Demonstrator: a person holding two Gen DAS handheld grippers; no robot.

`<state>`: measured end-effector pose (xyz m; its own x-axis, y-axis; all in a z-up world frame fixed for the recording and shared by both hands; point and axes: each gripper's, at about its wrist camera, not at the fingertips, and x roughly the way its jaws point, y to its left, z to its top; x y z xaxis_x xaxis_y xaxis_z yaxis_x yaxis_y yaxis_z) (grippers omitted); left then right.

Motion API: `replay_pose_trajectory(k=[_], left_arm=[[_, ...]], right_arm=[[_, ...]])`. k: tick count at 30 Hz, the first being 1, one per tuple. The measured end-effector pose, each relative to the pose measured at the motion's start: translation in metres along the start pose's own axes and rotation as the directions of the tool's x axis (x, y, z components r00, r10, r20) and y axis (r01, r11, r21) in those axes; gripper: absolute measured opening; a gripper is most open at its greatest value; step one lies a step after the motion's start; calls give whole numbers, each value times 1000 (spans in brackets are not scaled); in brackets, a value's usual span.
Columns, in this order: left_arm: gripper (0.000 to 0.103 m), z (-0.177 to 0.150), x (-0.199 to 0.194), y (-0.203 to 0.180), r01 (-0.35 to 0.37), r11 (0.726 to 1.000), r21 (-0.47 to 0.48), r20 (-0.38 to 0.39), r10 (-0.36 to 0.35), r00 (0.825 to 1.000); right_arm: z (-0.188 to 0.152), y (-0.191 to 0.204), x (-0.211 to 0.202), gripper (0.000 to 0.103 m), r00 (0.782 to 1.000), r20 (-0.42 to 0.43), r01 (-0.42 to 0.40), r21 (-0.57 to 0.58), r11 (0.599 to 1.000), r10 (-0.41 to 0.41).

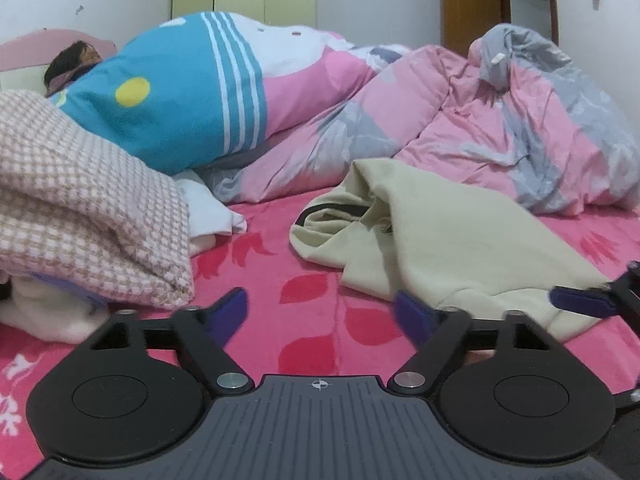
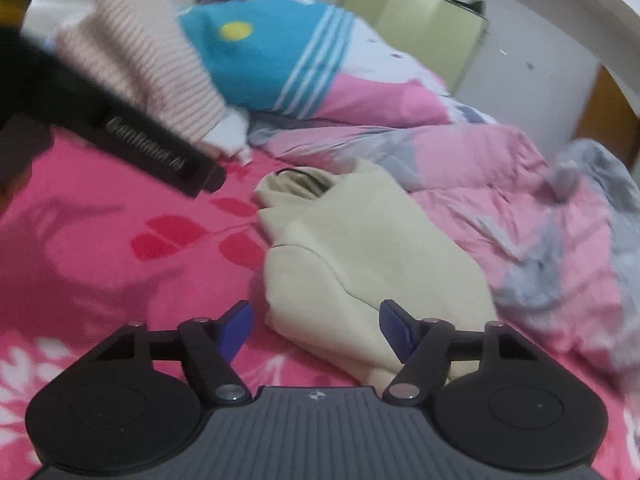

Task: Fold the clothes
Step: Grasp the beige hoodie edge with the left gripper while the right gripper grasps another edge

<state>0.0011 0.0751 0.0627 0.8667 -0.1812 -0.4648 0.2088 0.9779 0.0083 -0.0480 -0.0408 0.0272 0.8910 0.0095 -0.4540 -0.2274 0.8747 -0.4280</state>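
A cream garment (image 2: pixel 360 248) lies crumpled and unfolded on the pink bed (image 2: pixel 100 264), while the left tongs (image 1: pixel 320 312) and right tongs (image 2: pixel 316 328) hover apart and empty at its near edge, folding seemingly not begun.

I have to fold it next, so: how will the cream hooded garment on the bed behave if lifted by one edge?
The cream garment lies crumpled in soft folds, so it will probably droop and unfold rather than hold shape. Its thick-looking fabric suggests moderate weight, likely sagging between two grips. The fleecy pink bedsheet may drag on it slightly.
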Motion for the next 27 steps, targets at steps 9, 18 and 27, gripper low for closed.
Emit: replay_pose_trajectory(k=[9, 18, 27], left_arm=[[55, -3, 27, -5, 16, 998, 55, -10, -16, 1000], [101, 2, 50, -28, 73, 979, 190, 15, -77, 997], [101, 16, 110, -43, 85, 966, 243, -31, -80, 996]], right_arm=[[-3, -13, 30, 42, 998, -36, 53, 21, 998, -52], [7, -70, 2, 29, 978, 29, 196, 200, 960, -206], [-4, -66, 14, 36, 987, 39, 151, 144, 978, -158]])
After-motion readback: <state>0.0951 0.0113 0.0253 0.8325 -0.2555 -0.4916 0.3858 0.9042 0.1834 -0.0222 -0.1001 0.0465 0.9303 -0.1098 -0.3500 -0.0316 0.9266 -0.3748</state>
